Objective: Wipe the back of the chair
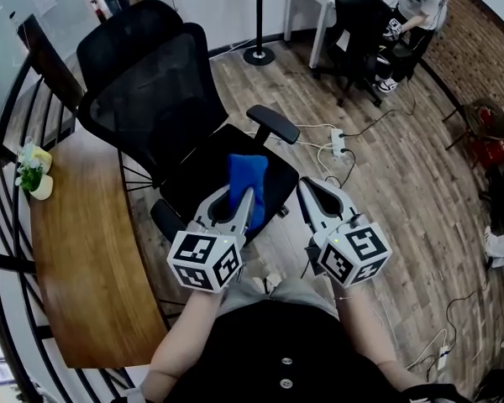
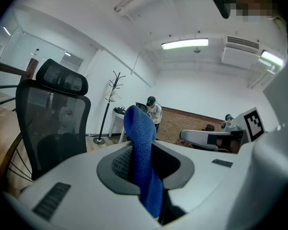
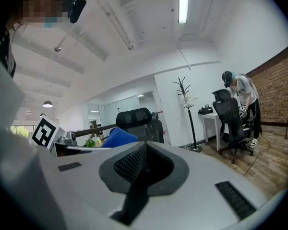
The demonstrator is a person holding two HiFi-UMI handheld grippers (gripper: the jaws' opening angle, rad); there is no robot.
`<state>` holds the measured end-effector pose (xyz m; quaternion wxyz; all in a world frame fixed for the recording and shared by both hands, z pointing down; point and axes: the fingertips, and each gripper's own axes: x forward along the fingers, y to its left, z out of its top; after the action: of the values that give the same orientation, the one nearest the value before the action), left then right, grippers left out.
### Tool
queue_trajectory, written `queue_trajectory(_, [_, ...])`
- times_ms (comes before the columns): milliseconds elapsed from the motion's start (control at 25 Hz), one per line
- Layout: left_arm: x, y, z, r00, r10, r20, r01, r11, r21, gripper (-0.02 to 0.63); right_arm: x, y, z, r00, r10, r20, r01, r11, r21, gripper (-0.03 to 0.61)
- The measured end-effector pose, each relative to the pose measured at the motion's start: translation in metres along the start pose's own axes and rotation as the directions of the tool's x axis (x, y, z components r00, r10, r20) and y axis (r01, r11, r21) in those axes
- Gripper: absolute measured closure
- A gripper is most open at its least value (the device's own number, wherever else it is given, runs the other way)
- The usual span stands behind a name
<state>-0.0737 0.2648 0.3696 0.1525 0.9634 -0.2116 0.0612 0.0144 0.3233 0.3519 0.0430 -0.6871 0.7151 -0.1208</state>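
Note:
A black mesh office chair [image 1: 155, 91] stands in front of me, its back [image 2: 43, 128] facing my grippers. My left gripper [image 1: 239, 193] is shut on a blue cloth [image 1: 247, 179] that sticks up between the jaws [image 2: 140, 150], hovering over the chair's seat [image 1: 210, 175]. My right gripper [image 1: 312, 191] is shut with nothing between its jaws, to the right of the seat. In the right gripper view the chair's headrest [image 3: 133, 118] and the blue cloth [image 3: 117, 137] show beyond the jaws.
A curved wooden counter [image 1: 84, 259] with a small potted plant [image 1: 32, 173] runs along the left. A power strip and cables [image 1: 336, 145] lie on the wood floor at right. A person sits at a white desk [image 1: 407, 11] at the back; a coat stand [image 1: 258, 23] is nearby.

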Motion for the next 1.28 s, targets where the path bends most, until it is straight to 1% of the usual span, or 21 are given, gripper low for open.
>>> queue_trajectory(160, [-0.001,0.006,0.002,1.0,-0.001,0.004,0.001,1.0,0.004,0.538,0.006,0.005,-0.004,1.0,0.002,-0.002,-0.002,1.0,0.008,0.546])
queue_trajectory(400, [0.006,0.022,0.001,1.0,0.004,-0.012,-0.004,1.0,-0.006,0.538,0.023,0.006,-0.006,1.0,0.022,0.003,-0.022,1.0,0.019,0.546])
queue_trajectory(560, [0.016,0.038,0.005,1.0,0.029,-0.001,-0.029,0.999,-0.027,0.538,0.047,0.003,0.002,0.995,0.092,0.023,-0.093,0.996,0.014,0.546])
queue_trajectory(640, [0.028,0.05,0.009,0.999,0.041,0.006,-0.041,0.999,-0.031,0.538,0.063,-0.003,0.007,0.993,0.11,0.03,-0.11,0.994,0.004,0.546])
queue_trajectory(720, [0.041,0.066,0.016,0.998,0.069,0.015,-0.068,0.997,-0.034,0.538,0.086,-0.01,0.013,0.99,0.138,0.03,-0.137,0.99,-0.011,0.546])
queue_trajectory(760, [0.048,0.074,0.02,0.995,0.093,0.023,-0.092,0.995,-0.037,0.538,0.099,-0.014,0.016,0.986,0.165,0.027,-0.165,0.986,-0.016,0.546])
queue_trajectory(920, [0.074,0.104,0.036,0.978,0.201,0.056,-0.197,0.978,-0.07,0.538,0.146,-0.027,0.033,0.956,0.293,0.022,-0.293,0.956,-0.009,0.546])
queue_trajectory(1080, [0.097,0.135,0.047,0.952,0.298,0.068,-0.287,0.948,-0.137,0.538,0.192,-0.038,0.049,0.921,0.389,-0.009,-0.389,0.921,-0.019,0.546])
queue_trajectory(1160, [0.108,0.148,0.055,0.936,0.343,0.075,-0.329,0.931,-0.156,0.538,0.216,-0.045,0.056,0.904,0.426,-0.037,-0.428,0.903,-0.031,0.546])
queue_trajectory(1280, [0.119,0.168,0.064,0.903,0.417,0.1,-0.396,0.9,-0.183,0.538,0.249,-0.052,0.06,0.871,0.486,-0.074,-0.489,0.872,-0.027,0.546])
